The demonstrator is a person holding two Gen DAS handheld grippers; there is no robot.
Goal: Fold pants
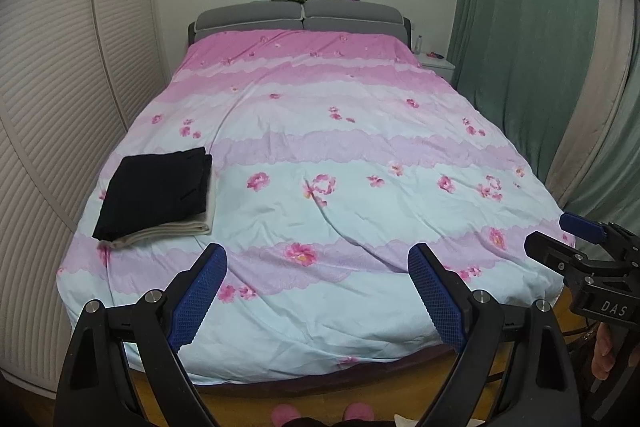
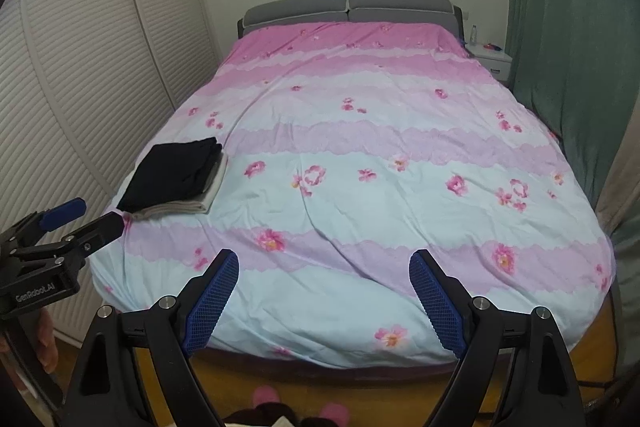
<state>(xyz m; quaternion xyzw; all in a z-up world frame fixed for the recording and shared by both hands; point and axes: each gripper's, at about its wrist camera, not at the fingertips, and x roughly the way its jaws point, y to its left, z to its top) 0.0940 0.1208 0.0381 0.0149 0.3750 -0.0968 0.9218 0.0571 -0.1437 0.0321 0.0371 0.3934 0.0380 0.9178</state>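
pants: a pair of black fabric pants [image 1: 154,193], folded into a flat rectangle, lies on the left part of the bed, near its left edge and well short of the headboard
underneath: the black pants rest on a folded cream-coloured cloth garment [image 1: 176,229], whose edges show along the near and right sides of the stack
bed: a wide bed under a pink, lilac and pale blue flowered quilt [image 1: 340,155]; apart from the stack, nothing else lies on the quilt
left gripper: the black two-finger gripper with blue ribbed pads [image 1: 318,291] hangs above the foot of the bed, fingers wide apart, nothing between them
right gripper: its twin with blue ribbed pads [image 2: 324,297] hangs beside it above the foot of the bed, fingers spread wide, also empty
distance: both grippers are well apart from the stack; neither touches cloth
person: pink slippers [image 1: 354,411] show on the wooden floor at the bottom edge, so the person stands at the foot of the bed
done: judging by the neat rectangle, the folding and stacking look finished
left: no unfolded pants are visible; probably nothing more remains, unless another pair lies out of sight
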